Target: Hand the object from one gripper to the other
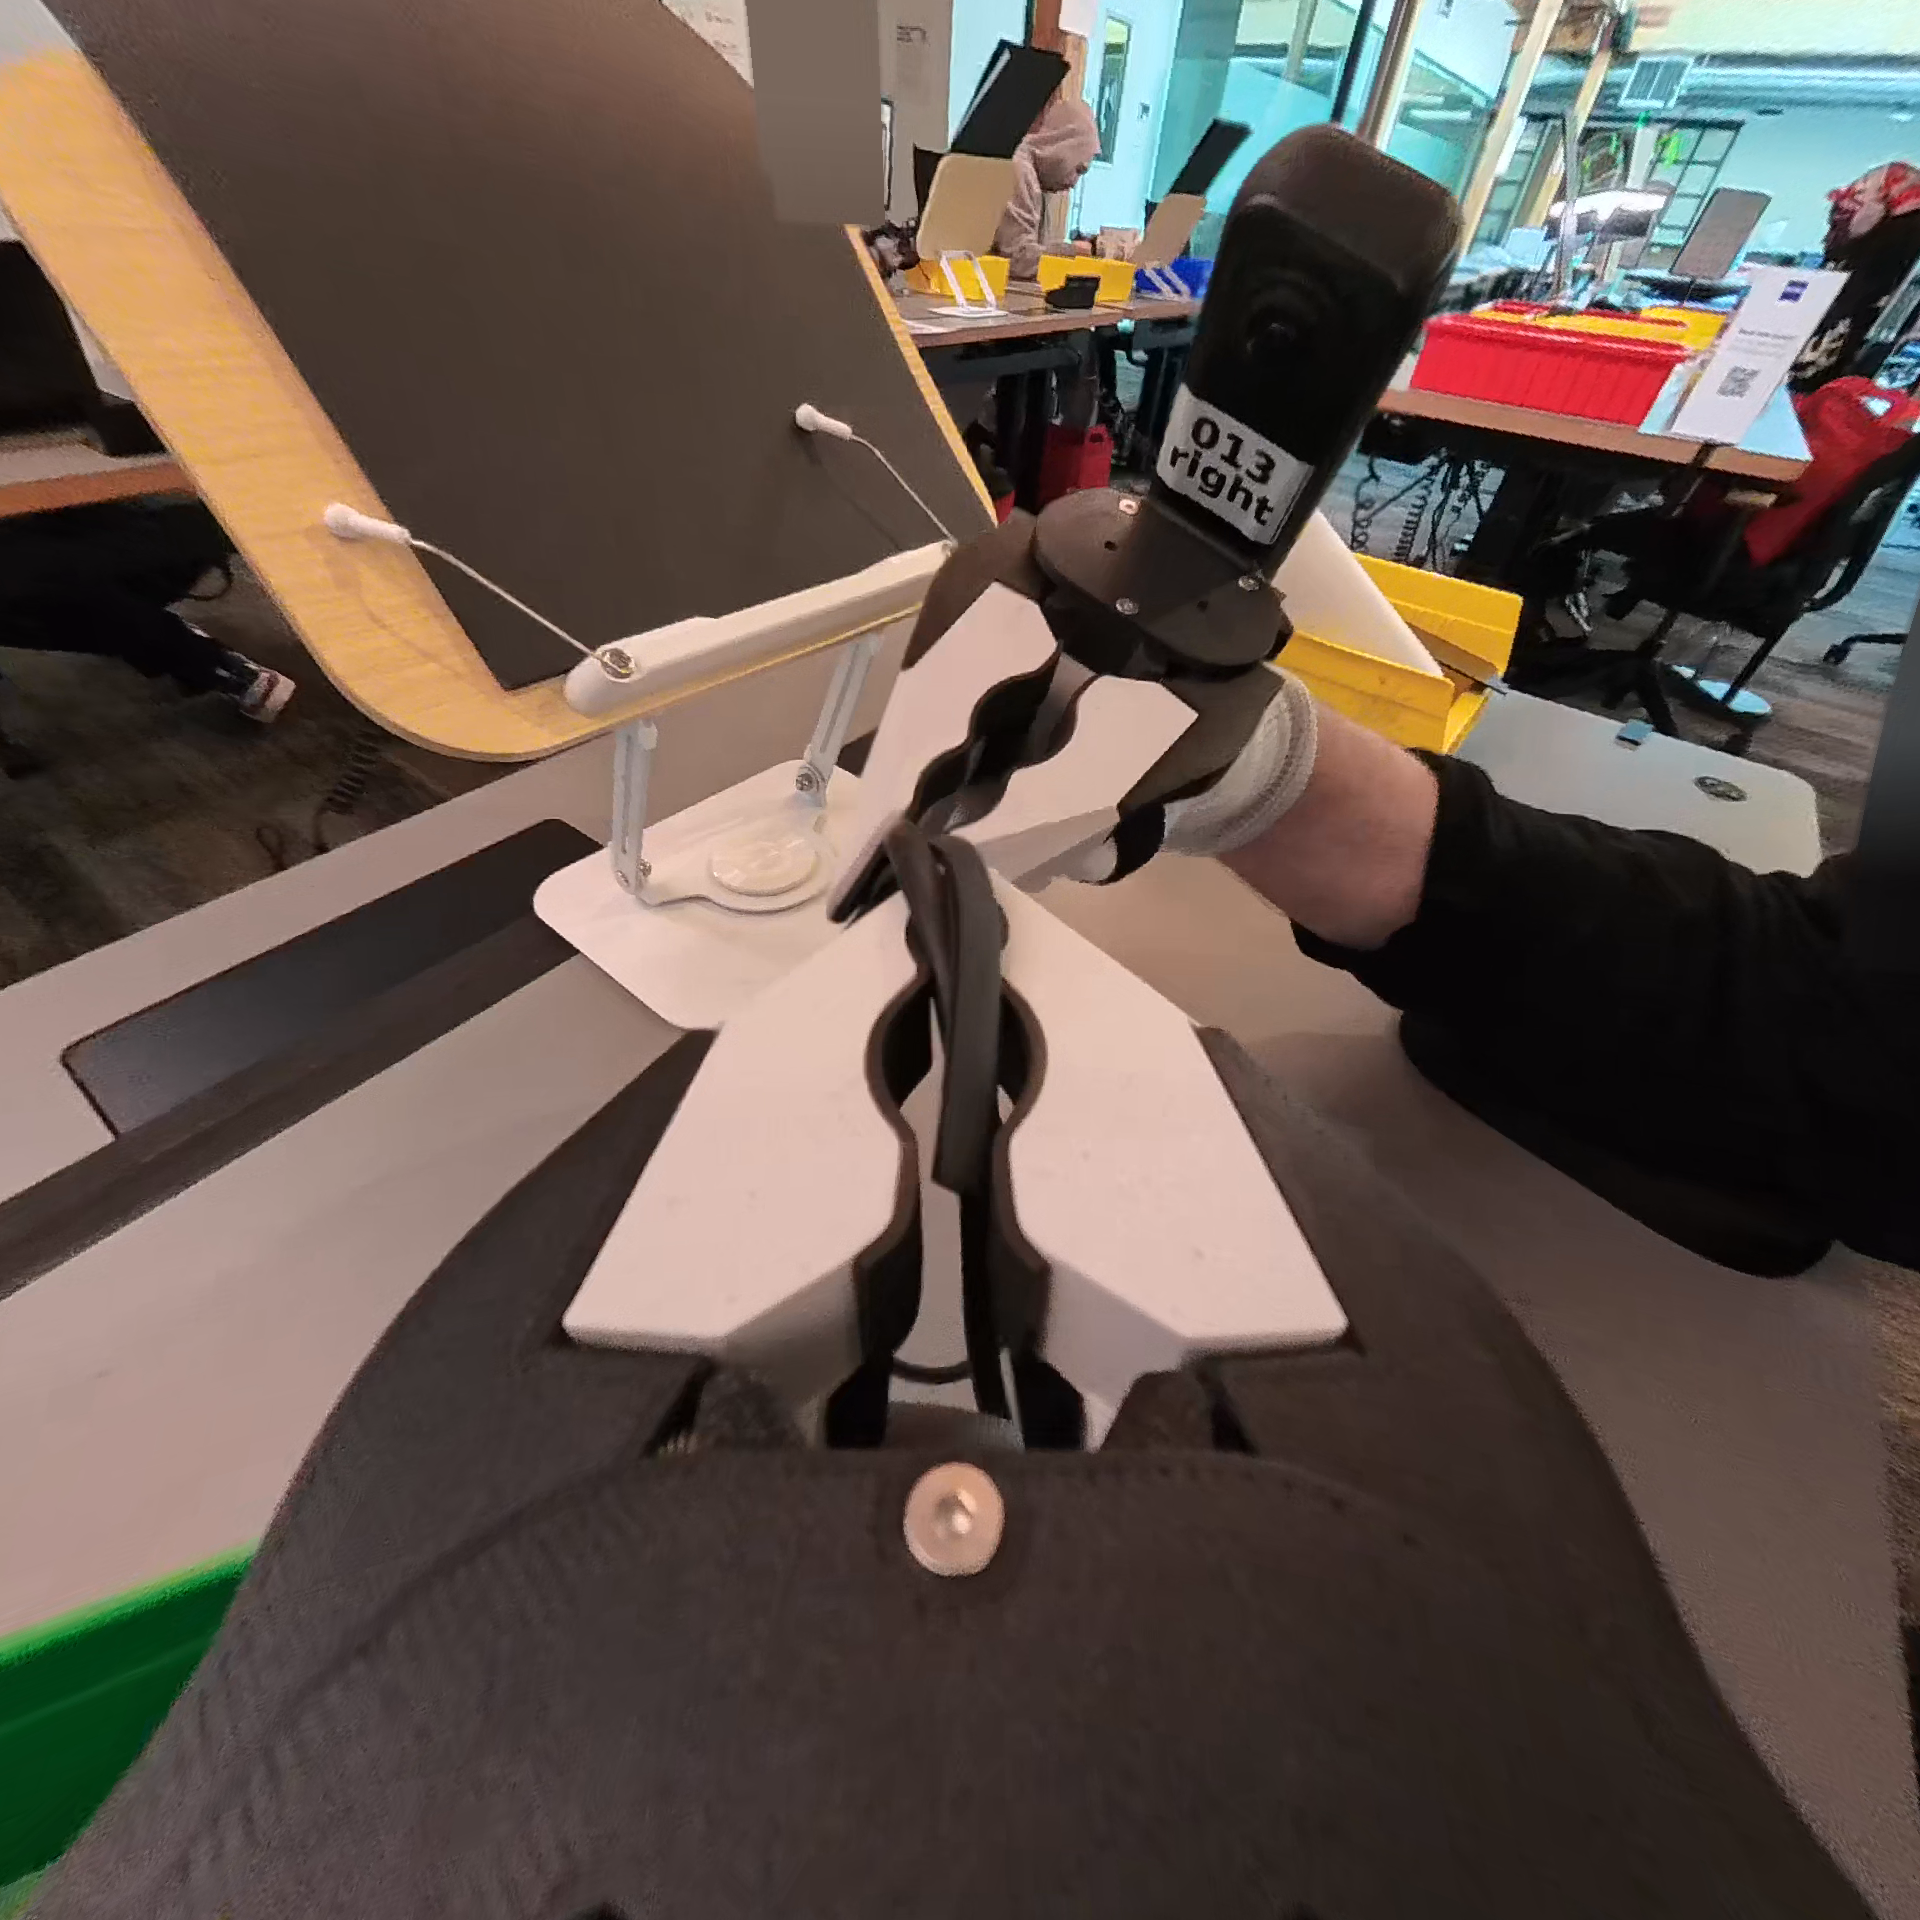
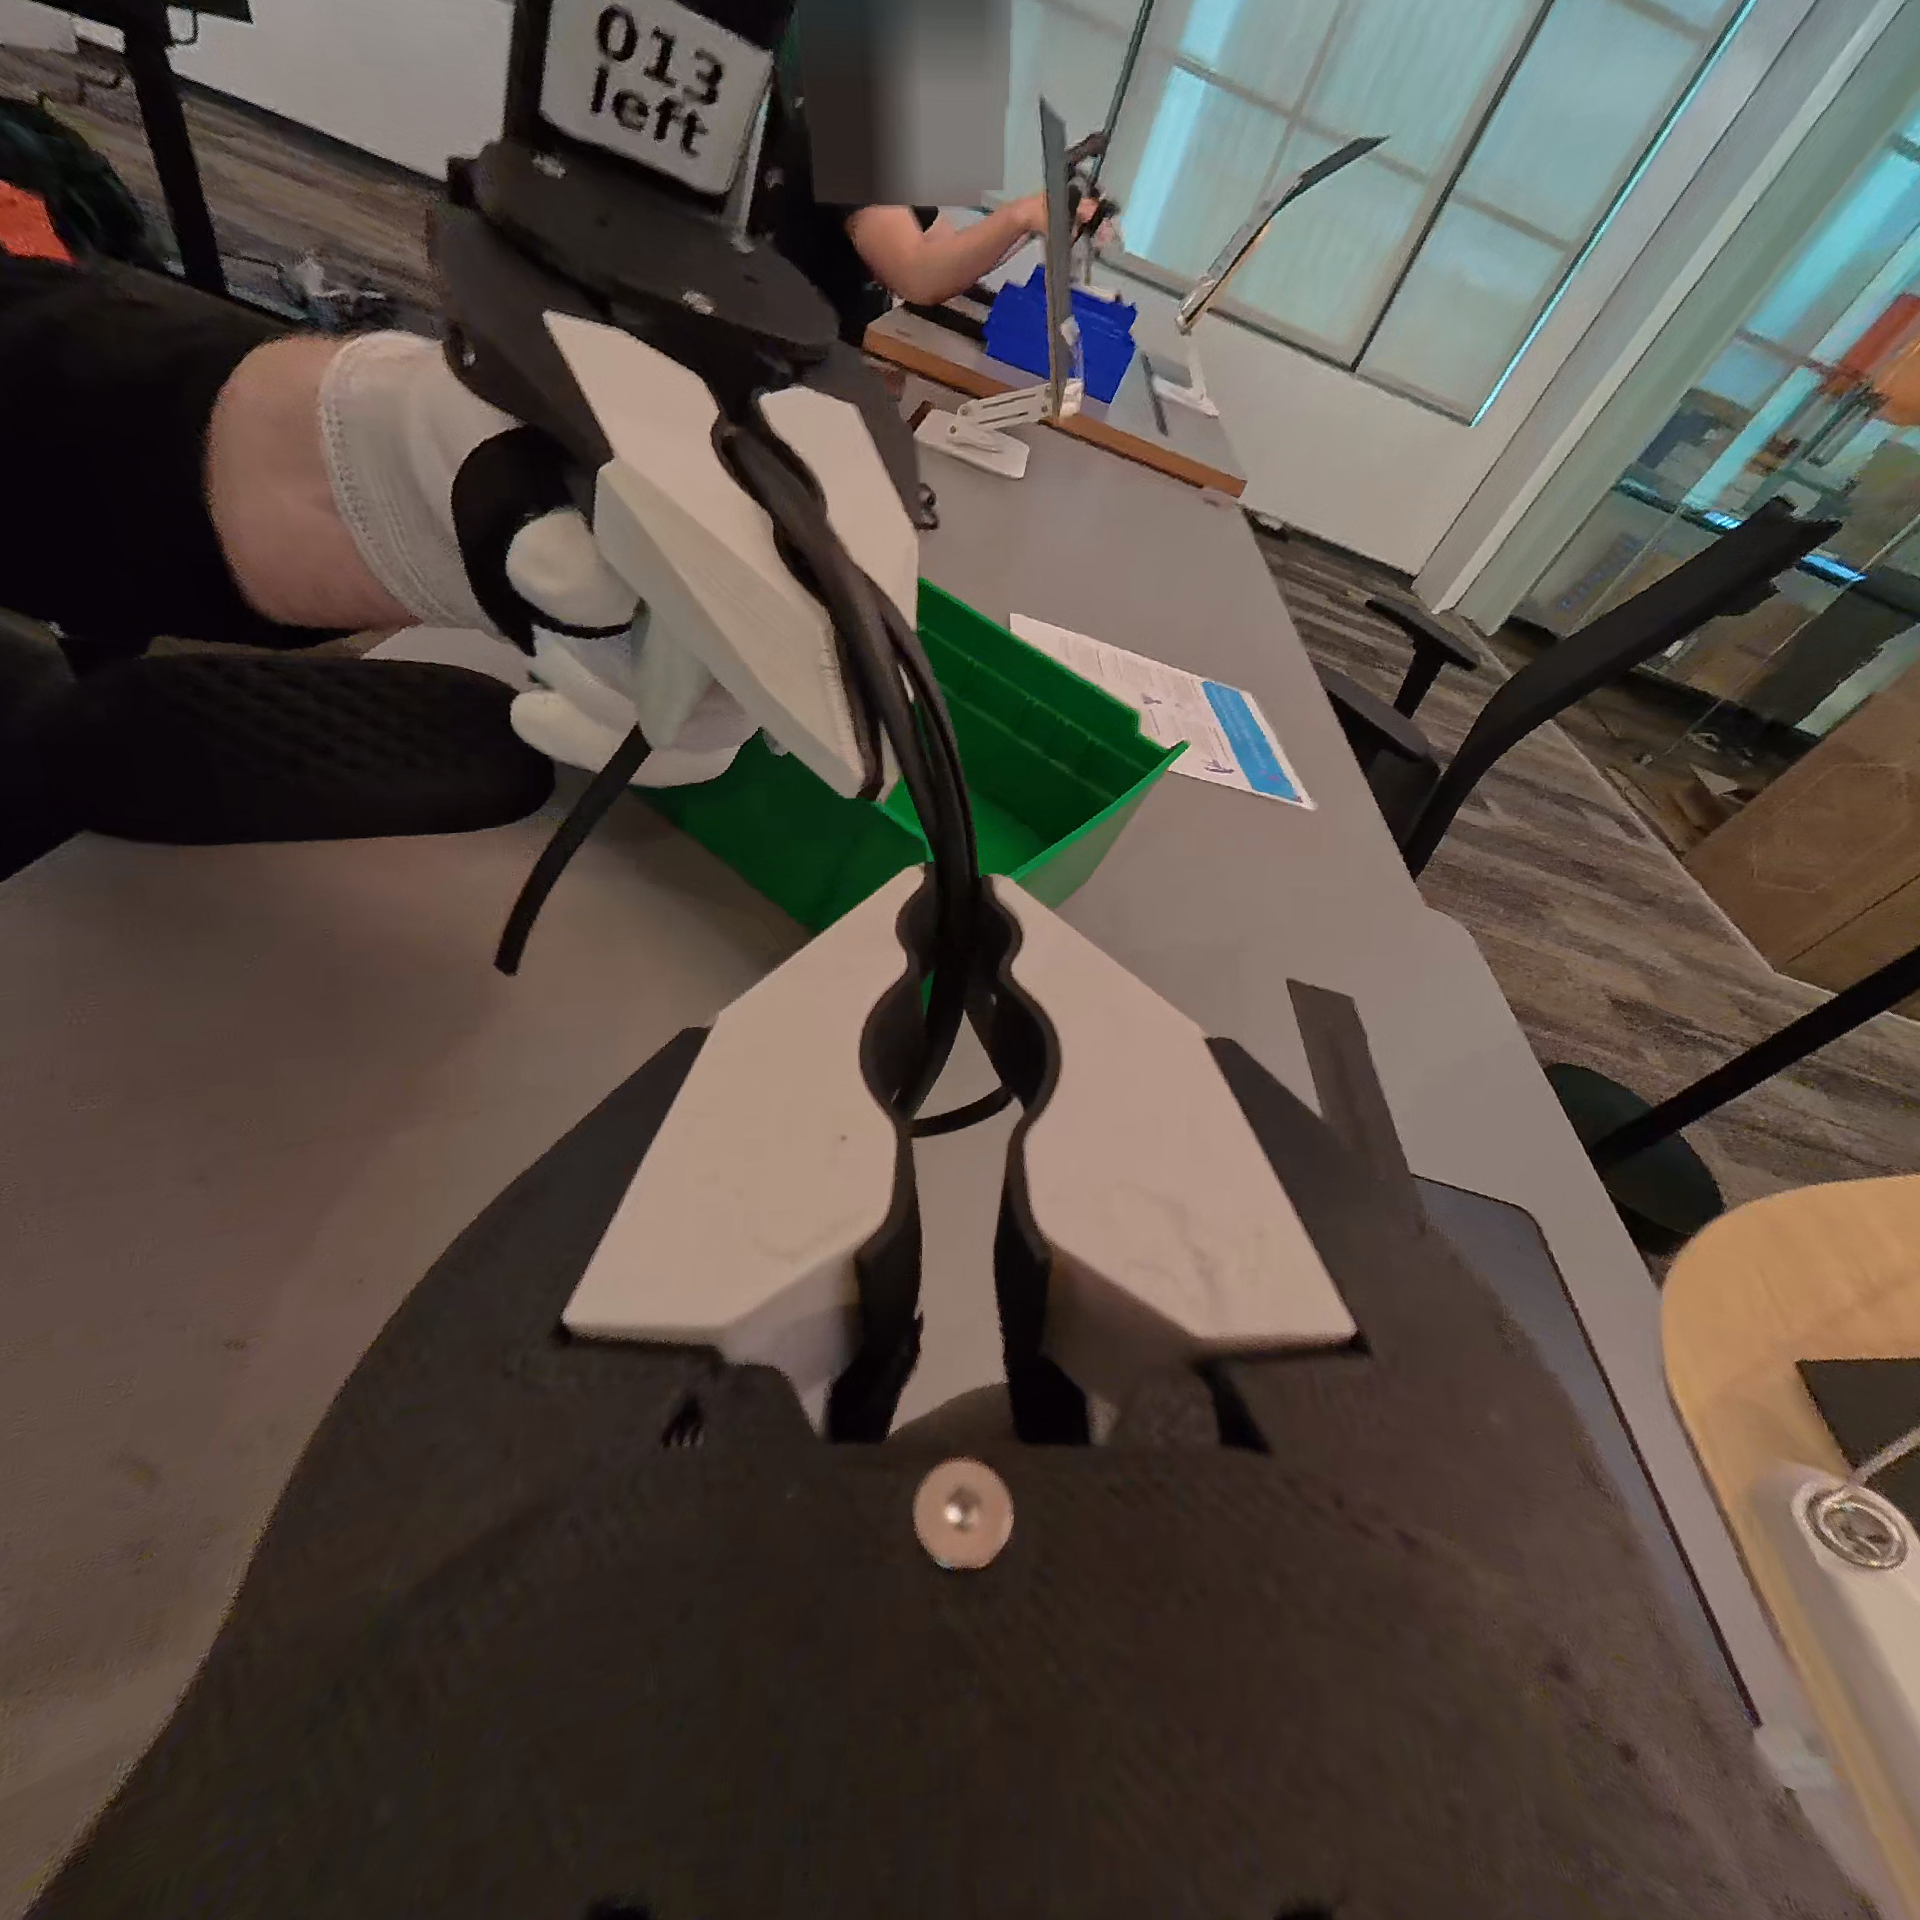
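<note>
A bundle of black cable (image 1: 966, 1039) runs between both grippers above the grey table (image 2: 260, 1039). My left gripper (image 1: 951, 925) is shut on the cable, which passes through its wavy black pads. My right gripper (image 2: 956, 894) is also shut on the cable (image 2: 935, 790), tip to tip with the left gripper (image 2: 878, 675) just above it. In the left wrist view the right gripper (image 1: 914, 831) comes in from the upper right, held by a gloved hand. A loose cable end (image 2: 561, 862) hangs below the left hand.
A green bin (image 2: 1039, 790) stands on the table under the grippers, with a printed sheet (image 2: 1174, 707) beside it. A tilted dark board on a white stand (image 1: 665, 914) is behind. A yellow bin (image 1: 1392, 665) and office chairs (image 2: 1558, 675) lie beyond. Less than 4 cm separates the two grippers' tips.
</note>
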Available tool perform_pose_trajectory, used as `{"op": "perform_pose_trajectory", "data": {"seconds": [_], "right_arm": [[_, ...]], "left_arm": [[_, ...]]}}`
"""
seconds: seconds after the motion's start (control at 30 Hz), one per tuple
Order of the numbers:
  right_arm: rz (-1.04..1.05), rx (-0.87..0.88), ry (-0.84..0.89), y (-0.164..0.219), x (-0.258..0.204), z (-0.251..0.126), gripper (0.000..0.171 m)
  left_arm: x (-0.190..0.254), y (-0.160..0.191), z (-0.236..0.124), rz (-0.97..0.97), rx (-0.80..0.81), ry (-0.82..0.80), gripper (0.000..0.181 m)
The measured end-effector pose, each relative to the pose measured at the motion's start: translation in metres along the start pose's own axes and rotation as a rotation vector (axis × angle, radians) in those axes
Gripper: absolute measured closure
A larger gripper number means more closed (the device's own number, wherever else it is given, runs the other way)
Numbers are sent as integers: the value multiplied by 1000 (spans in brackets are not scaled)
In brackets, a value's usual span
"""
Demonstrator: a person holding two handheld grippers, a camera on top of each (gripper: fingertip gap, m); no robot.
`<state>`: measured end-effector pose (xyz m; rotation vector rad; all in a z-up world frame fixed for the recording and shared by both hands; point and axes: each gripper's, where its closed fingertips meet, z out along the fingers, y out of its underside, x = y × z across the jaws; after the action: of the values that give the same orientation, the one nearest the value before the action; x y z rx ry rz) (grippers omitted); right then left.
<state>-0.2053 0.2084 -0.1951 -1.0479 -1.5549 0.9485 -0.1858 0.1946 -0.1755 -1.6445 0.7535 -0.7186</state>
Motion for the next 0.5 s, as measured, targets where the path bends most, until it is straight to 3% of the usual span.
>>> {"op": "perform_pose_trajectory", "data": {"seconds": [0.13, 0.23, 0.33, 0.5], "right_arm": [[-17, -17, 56, 2, 11, -7, 169], [-57, -63, 93, 3, 17, -14, 169], [-78, -104, 112, 4, 19, -19, 169], [-70, -107, 115, 0, 19, -20, 169]], "left_arm": [[-3, -3, -5, -44, 31, -10, 161], [-6, -7, -15, 30, 34, -73, 153], [-9, -19, -24, 206, 56, -222, 155], [-11, -13, -21, 557, -69, -449, 157]]}}
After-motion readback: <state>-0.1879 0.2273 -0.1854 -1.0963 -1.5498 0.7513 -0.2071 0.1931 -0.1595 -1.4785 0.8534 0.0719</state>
